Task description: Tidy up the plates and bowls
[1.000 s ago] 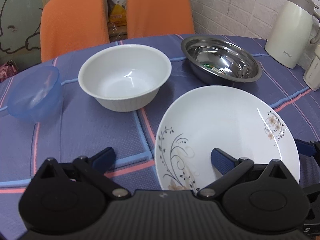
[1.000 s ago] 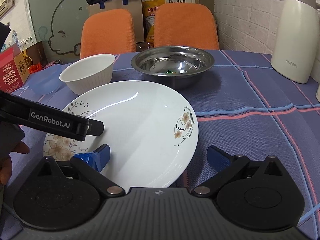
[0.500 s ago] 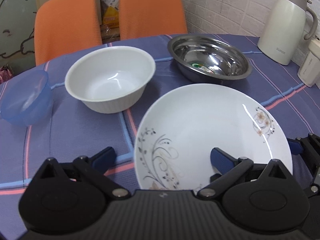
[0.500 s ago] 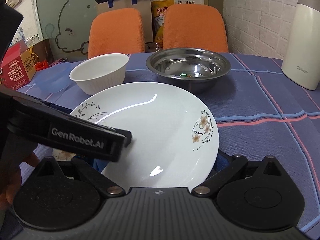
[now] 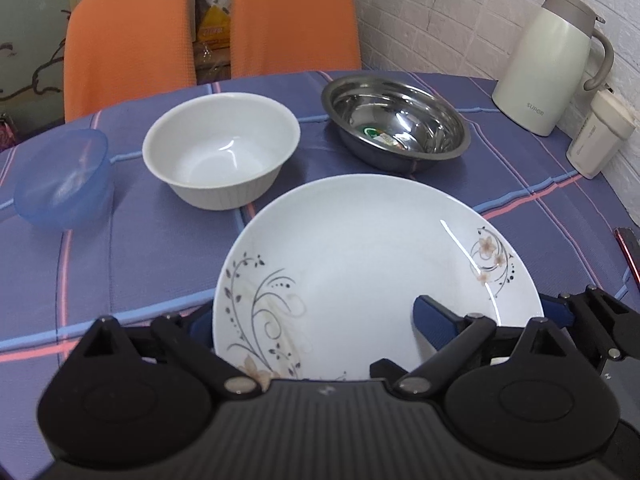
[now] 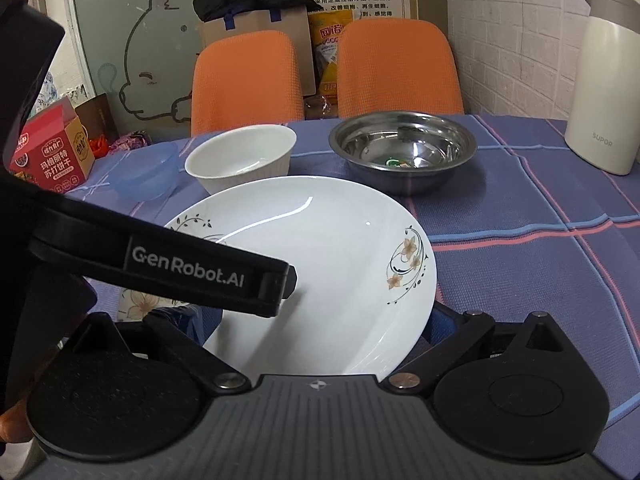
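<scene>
A white plate with flower prints [image 5: 360,248] [image 6: 320,232] lies close in front of both grippers on the blue checked tablecloth. My left gripper [image 5: 316,322] is open, with one finger [image 5: 436,320] over the plate and the other half hidden behind its left rim. In the right wrist view that upper finger [image 6: 276,280] reaches across the plate. My right gripper [image 6: 316,320] is open too, and the plate's near rim covers both its fingers. Behind the plate stand a white bowl [image 5: 222,152], a steel bowl [image 5: 396,120] and a blue plastic bowl [image 5: 62,178].
A cream thermos jug [image 5: 548,64] and a white canister [image 5: 600,136] stand at the table's right, by the brick wall. Two orange chairs [image 5: 128,40] are at the far side. A red carton [image 6: 52,156] sits beyond the table's left edge.
Both grippers have moved in on the plate. It now fills more of each view and covers the right gripper's fingers. The bowls have not moved.
</scene>
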Tool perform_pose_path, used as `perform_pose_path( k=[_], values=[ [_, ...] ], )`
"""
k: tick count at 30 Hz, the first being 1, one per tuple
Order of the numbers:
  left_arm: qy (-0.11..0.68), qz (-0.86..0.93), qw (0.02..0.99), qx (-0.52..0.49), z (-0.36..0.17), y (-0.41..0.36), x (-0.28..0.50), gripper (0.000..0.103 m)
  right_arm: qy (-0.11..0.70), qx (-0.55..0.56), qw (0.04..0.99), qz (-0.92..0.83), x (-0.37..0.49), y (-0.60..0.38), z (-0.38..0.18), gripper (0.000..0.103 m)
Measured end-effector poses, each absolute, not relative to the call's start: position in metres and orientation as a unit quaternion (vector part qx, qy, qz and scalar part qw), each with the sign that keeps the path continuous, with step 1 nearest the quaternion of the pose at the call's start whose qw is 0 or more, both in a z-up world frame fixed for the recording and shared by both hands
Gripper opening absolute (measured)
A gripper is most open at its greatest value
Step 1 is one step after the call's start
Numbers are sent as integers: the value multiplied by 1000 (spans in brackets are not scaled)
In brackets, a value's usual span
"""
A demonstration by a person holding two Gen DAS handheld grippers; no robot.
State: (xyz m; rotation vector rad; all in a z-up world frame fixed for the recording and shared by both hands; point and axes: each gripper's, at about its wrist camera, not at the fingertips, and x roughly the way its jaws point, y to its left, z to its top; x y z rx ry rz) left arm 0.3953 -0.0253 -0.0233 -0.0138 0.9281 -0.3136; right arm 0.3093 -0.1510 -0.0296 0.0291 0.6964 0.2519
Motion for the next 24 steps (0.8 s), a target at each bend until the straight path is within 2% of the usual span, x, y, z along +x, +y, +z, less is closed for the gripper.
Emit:
perform_pose_path(
  k=[14, 24],
  values=[
    [401, -115, 909, -25, 21, 57, 307, 95, 296, 13, 937, 187, 243, -86, 2, 89],
    [404, -44, 913, -20, 14, 133, 222, 95, 320, 3, 912, 257, 187, -20, -16, 89]
  ],
)
